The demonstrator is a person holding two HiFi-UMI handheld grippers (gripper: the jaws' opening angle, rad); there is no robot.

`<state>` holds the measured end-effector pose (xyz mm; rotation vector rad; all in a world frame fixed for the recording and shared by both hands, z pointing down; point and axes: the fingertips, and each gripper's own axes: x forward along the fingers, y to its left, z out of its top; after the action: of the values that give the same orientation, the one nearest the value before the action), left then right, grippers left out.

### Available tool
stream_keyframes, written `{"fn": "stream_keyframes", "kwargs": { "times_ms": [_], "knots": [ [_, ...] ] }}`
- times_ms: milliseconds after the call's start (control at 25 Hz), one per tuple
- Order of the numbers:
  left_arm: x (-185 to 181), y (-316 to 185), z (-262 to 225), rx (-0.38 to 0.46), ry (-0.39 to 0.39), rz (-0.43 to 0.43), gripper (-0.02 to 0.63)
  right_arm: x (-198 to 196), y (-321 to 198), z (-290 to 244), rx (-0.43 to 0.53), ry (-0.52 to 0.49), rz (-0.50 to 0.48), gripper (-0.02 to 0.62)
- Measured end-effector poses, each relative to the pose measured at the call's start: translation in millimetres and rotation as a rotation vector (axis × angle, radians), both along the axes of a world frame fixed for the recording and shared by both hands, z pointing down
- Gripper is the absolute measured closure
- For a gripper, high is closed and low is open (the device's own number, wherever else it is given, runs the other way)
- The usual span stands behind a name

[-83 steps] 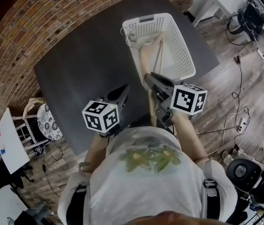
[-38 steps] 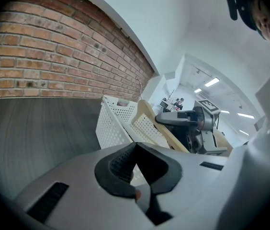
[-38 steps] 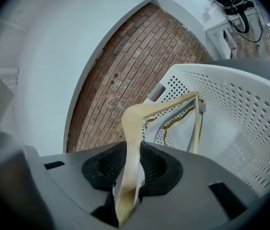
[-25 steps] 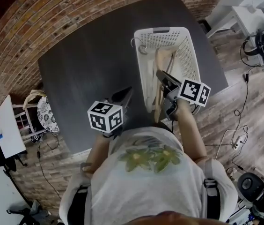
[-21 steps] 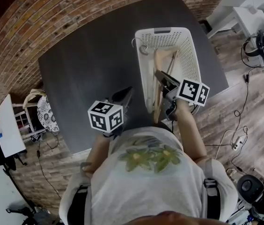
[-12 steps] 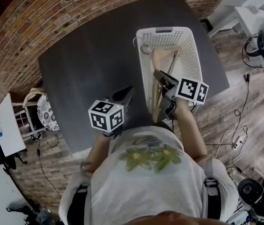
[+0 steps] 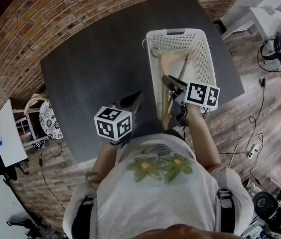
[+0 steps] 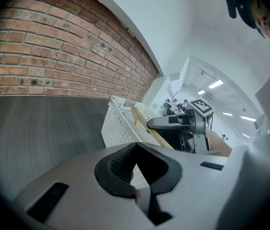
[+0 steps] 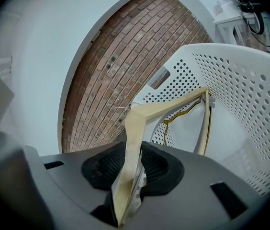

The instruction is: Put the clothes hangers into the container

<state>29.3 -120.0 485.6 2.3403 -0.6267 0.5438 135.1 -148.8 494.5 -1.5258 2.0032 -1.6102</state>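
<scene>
Nearest, the left tool (image 7: 134, 100) is held shut and empty above the dark table (image 7: 85, 68). Just beyond, a wooden hanger (image 9: 134, 123) is clamped between the pads of the right tool (image 7: 168, 79), whose jaws have just been opening a little. The hanger is tilted across the near rim of the white container (image 7: 153, 78), with its far end inside. A metal hook (image 7: 150, 48) is seen at the container's far corner.

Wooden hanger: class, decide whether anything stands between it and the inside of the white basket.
Nothing visible does. The wooden hanger already leans across the near rim of the white basket, far end inside.
</scene>
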Motion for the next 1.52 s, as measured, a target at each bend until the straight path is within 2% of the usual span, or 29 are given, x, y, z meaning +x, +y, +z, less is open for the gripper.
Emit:
{"fn": "stream_keyframes", "kwargs": {
  "times_ms": [160,280,600,1080,1160,1200,1240,1320,1520],
  "knots": [
    [-4.4,-0.3,-0.2,0.001,0.004,0.000,0.577,-2.4,-0.2,0.6,0.011,-0.003,-0.009,0.477],
    [-5.5,0.0,-1.5,0.002,0.007,0.001,0.577,-6.4,-0.2,-0.9,0.027,0.019,-0.050,0.476],
    [-6.4,2.4,-4.9,0.014,0.014,0.009,0.577,-9.3,0.5,-12.5,0.067,0.098,-0.105,0.385],
    [-14.2,13.2,-16.6,0.048,0.034,0.014,0.577,-8.5,26.2,-47.0,0.155,0.207,-0.063,0.385],
    [-16.3,15.6,-19.3,0.052,0.043,0.014,0.578,-5.1,32.8,-52.5,0.165,0.270,-0.029,0.426],
    [-16.8,16.9,-20.9,0.054,0.046,0.016,0.578,-1.6,36.2,-57.1,0.175,0.311,-0.005,0.503],
    [-17.1,18.2,-22.5,0.056,0.050,0.018,0.577,1.0,39.7,-63.1,0.191,0.351,0.011,0.534],
    [-17.7,21.2,-25.1,0.060,0.054,0.023,0.578,-2.0,47.2,-78.8,0.247,0.401,0.001,0.549],
    [-16.8,31.7,-31.7,0.075,0.065,0.038,0.577,-34.4,74.1,-109.1,0.411,0.410,-0.125,0.563]
  ]
}}
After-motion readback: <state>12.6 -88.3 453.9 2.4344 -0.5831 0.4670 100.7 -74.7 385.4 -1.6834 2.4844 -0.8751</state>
